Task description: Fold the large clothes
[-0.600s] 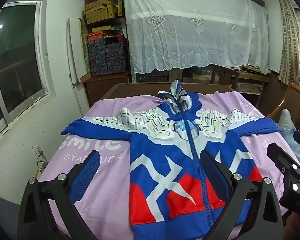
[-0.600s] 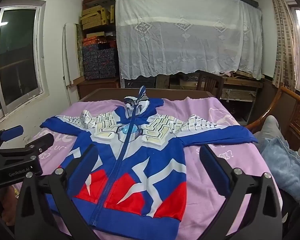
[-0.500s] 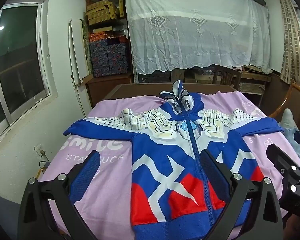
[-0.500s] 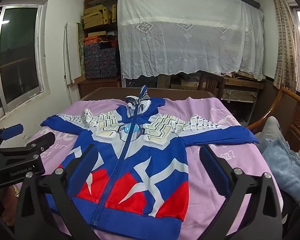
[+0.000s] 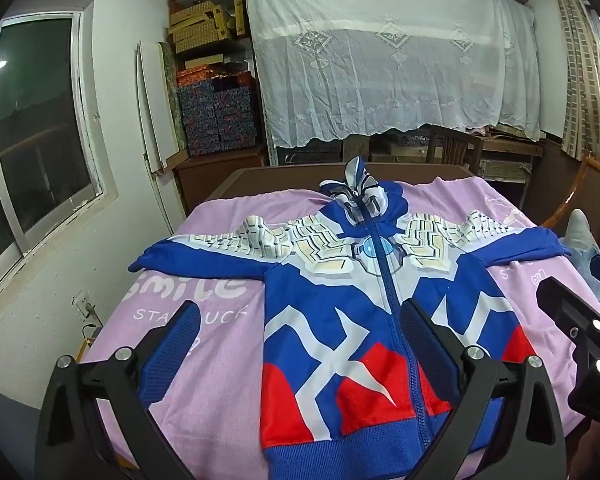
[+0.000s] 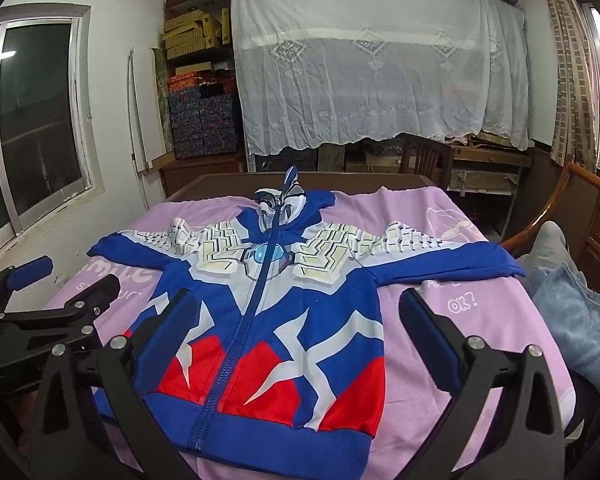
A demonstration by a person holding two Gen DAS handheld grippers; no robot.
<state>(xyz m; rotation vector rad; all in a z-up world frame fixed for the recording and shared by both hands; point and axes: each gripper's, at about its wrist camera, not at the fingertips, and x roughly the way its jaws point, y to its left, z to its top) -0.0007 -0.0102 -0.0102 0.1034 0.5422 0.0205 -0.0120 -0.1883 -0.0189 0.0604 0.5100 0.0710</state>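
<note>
A zipped hoodie (image 5: 352, 320) in blue, red and white is laid flat, front up, on a pink blanket (image 5: 204, 320) covering the table (image 5: 260, 178), sleeves spread out to both sides and hood toward the far edge. The left gripper (image 5: 300, 344) is held above the near hem with jaws wide and nothing between them; the right gripper (image 6: 300, 328) is likewise held wide apart and empty over the hem. In the left view the right gripper is seen at the right edge; in the right view the left gripper is seen at the left edge. No object is seen lying on the hoodie. Around the table: a window (image 5: 40, 128) on the left wall, shelves (image 5: 212, 80) stacked with boxes, a white lace sheet (image 5: 388, 60) draped over furniture behind, a wooden chair (image 5: 454, 150) at the far side, and a blue-grey cloth (image 6: 580, 328) beside the blanket on the right.
</note>
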